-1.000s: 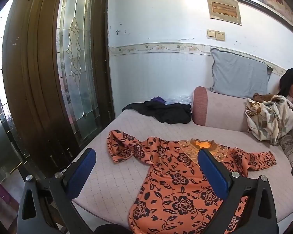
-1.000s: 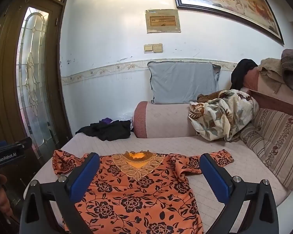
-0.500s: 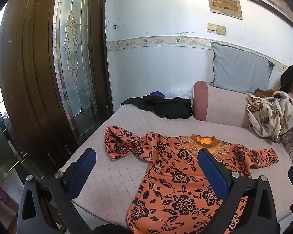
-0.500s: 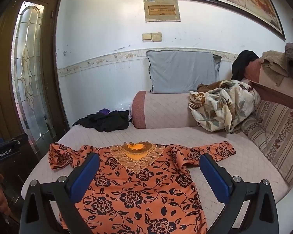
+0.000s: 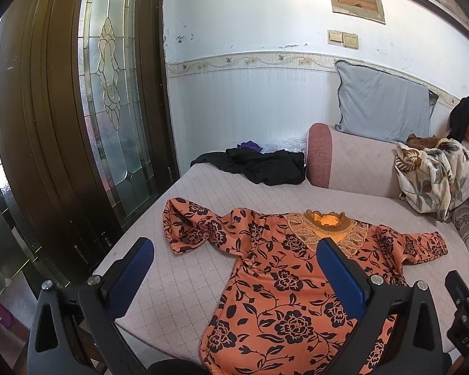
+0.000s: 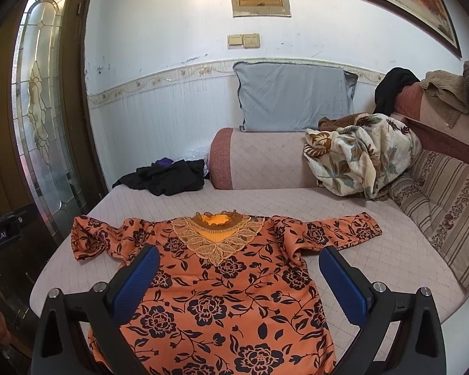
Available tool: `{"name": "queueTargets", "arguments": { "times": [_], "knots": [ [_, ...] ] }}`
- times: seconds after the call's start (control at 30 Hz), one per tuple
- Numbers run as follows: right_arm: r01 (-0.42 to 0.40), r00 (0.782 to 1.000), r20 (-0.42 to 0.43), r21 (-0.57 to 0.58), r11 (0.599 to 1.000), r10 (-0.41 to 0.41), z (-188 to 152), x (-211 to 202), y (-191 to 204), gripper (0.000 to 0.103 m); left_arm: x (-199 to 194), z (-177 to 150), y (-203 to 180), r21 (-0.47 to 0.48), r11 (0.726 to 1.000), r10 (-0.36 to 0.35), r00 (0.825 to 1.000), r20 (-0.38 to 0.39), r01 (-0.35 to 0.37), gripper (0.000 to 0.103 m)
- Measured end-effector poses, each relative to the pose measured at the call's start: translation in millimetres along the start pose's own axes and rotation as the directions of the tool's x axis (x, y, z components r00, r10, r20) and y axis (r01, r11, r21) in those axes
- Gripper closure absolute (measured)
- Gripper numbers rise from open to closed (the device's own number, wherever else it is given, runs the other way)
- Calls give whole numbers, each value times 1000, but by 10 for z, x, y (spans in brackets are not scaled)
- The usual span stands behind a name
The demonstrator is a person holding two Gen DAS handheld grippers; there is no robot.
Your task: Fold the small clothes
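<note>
An orange top with black flowers (image 5: 284, 284) (image 6: 222, 297) lies face up and spread flat on the quilted pink daybed (image 5: 184, 268) (image 6: 375, 268), its lace neckline toward the wall. Its left sleeve (image 5: 190, 228) (image 6: 93, 237) is crumpled and folded over; the right sleeve (image 6: 331, 228) lies straight. My left gripper (image 5: 234, 262) hovers open above the top's left side, near the bed's front edge. Held above the top's lower body, my right gripper (image 6: 239, 268) is open too. Neither touches the cloth.
A black garment pile (image 5: 259, 165) (image 6: 168, 176) lies at the back left of the bed. A pink bolster (image 6: 259, 159), grey pillow (image 6: 294, 97) and floral blanket (image 6: 359, 159) line the back. A glass-panelled wooden door (image 5: 78, 103) stands left; striped cushions (image 6: 447, 206) right.
Both grippers have tilted and moved a little closer to the bed, so the top sits higher and larger in view. The top itself has not moved.
</note>
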State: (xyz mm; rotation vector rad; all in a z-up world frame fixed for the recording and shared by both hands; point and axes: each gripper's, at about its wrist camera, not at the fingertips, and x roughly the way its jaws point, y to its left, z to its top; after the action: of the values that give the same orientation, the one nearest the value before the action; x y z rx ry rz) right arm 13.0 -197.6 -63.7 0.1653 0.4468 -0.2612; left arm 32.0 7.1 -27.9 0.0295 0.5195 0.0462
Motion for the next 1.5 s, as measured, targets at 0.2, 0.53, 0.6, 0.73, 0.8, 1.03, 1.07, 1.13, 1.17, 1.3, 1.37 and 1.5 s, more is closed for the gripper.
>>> {"name": "queueTargets", "arguments": {
  "times": [0.2, 0.53, 0.6, 0.73, 0.8, 1.03, 1.07, 1.13, 1.17, 1.3, 1.37, 1.5],
  "knots": [
    [4, 999, -32, -4, 1000, -5, -33, 110, 26, 0, 33, -13, -35, 10, 1000, 1, 1000, -8, -1, 0],
    [-3, 998, -69, -19, 1000, 2, -37, 335, 144, 0, 173, -43, -70, 17, 1000, 9, 999, -37, -9, 0],
    [-6, 997, -74, -22, 1000, 4, -39, 362, 166, 0, 177, -42, -73, 16, 1000, 11, 999, -36, -11, 0],
    [-7, 997, -78, -26, 1000, 5, -46, 391, 186, 0, 178, -52, -76, 17, 1000, 14, 999, -32, -14, 0],
    [-8, 997, -81, -22, 1000, 6, -46, 397, 182, 0, 179, -58, -83, 19, 1000, 14, 999, -32, -14, 0],
    [-4, 996, -86, -10, 1000, 3, -49, 402, 149, 0, 165, -59, -98, 27, 1000, 11, 999, -36, -10, 0],
    [-4, 996, -86, -11, 1000, 3, -48, 402, 151, 0, 164, -61, -100, 27, 1000, 10, 999, -36, -9, 0],
    [-5, 996, -86, -11, 1000, 4, -50, 402, 151, 0, 166, -60, -103, 29, 1000, 11, 999, -35, -10, 0],
    [-4, 996, -86, -10, 1000, 3, -52, 402, 152, 0, 167, -60, -105, 31, 999, 12, 999, -35, -11, 0],
    [-4, 996, -91, -12, 1000, 3, -60, 405, 156, 0, 173, -69, -125, 31, 999, 12, 999, -37, -11, 0],
    [-4, 996, -93, -11, 1000, 3, -62, 421, 166, 0, 188, -68, -134, 33, 999, 13, 999, -39, -12, 0],
    [-7, 995, -102, -7, 1000, 7, -63, 468, 161, 0, 236, -67, -143, 35, 999, 15, 999, -47, -13, 0]
  ]
}}
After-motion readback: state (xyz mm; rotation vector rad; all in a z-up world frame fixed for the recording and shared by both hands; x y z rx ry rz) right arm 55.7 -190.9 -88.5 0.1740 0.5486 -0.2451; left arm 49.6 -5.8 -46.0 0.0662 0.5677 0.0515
